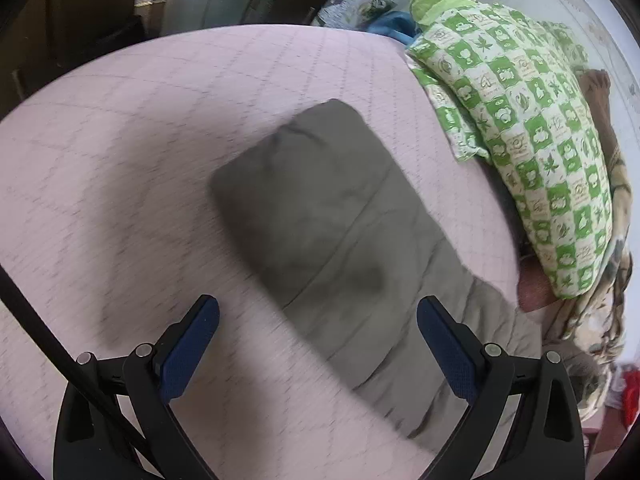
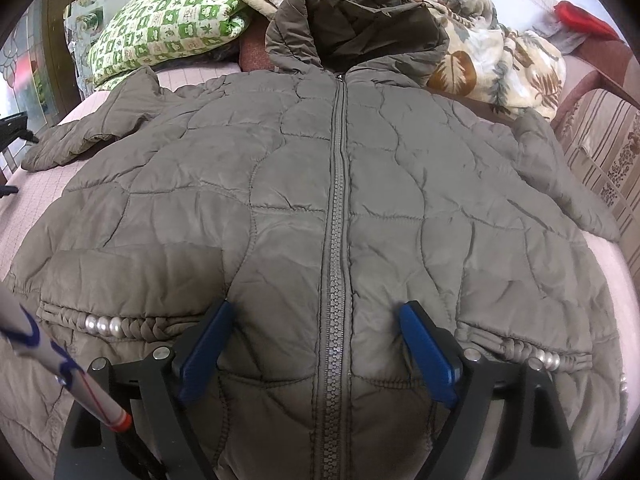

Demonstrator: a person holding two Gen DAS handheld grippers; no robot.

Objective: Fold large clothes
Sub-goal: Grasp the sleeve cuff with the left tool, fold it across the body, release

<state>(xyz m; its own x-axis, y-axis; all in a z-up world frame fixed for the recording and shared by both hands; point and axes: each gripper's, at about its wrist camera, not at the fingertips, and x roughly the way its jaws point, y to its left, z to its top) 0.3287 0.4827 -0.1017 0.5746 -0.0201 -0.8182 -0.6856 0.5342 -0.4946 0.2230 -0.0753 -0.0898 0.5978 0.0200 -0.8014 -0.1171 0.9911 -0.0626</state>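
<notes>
A grey-brown quilted hooded jacket (image 2: 280,200) lies flat, front up and zipped, on a pink quilted bed (image 2: 192,74). Its hood (image 2: 352,20) points to the far side, and both sleeves spread outward. My right gripper (image 2: 316,312) is open and empty, hovering over the lower front with the zipper (image 2: 338,240) between its blue pads (image 2: 208,344). In the left wrist view, one sleeve (image 1: 320,220) lies on the bed (image 1: 120,160). My left gripper (image 1: 318,312) is open and empty just above the sleeve's edge.
A green-and-white patterned pillow (image 1: 520,128) lies at the bed's far side; it also shows in the right wrist view (image 2: 168,36). A leaf-print blanket (image 2: 492,52) is piled behind the hood. A striped sofa arm (image 2: 604,152) stands at the right.
</notes>
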